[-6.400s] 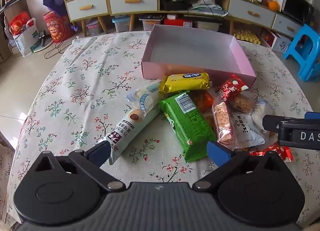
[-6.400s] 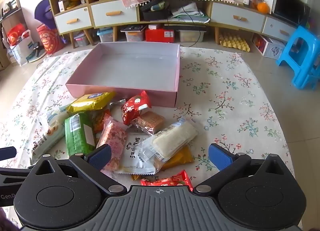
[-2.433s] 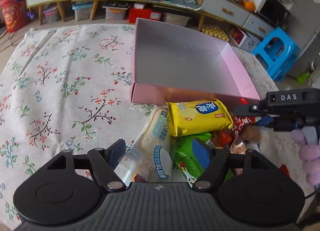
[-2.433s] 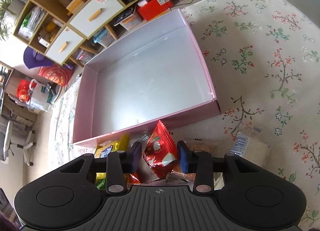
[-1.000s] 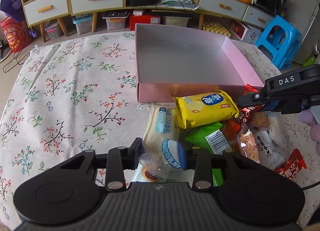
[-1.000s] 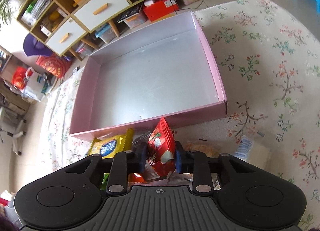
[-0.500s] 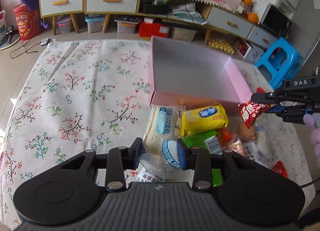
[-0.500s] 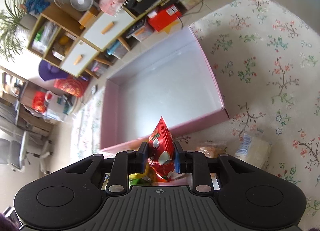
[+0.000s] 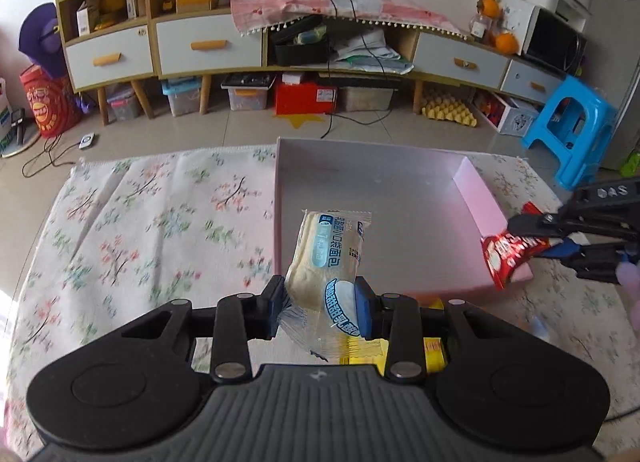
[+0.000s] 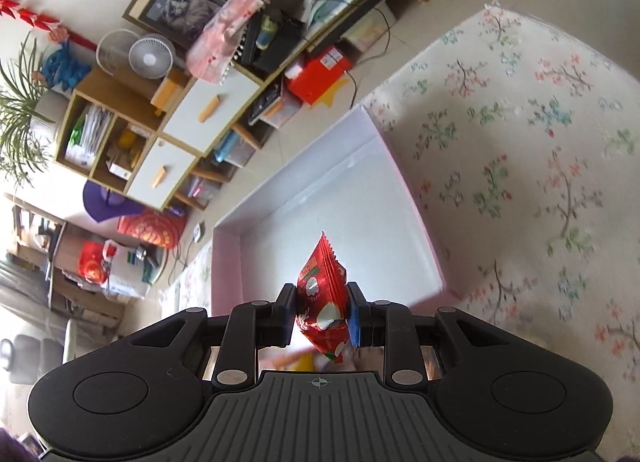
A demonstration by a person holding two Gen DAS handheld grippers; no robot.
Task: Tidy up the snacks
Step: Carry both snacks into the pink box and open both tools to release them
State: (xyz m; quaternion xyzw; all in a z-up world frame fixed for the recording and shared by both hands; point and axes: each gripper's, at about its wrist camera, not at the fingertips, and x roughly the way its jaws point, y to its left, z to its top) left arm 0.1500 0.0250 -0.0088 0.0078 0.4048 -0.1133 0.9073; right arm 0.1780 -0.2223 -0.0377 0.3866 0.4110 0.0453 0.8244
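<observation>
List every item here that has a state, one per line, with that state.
left gripper: shut on the bread packet, lifted.
bread packet: clamped at its lower end, held up before the box.
right gripper: shut on the red snack packet.
red snack packet: held upright above the box's near wall.
pink box: open, nothing inside.
yellow packet: lying on the tablecloth, mostly hidden.

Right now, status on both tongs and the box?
Left tongs shut on bread pack, raised before the box. Right tongs shut on red packet, at box's near right corner. Box empty, nothing in the way.
</observation>
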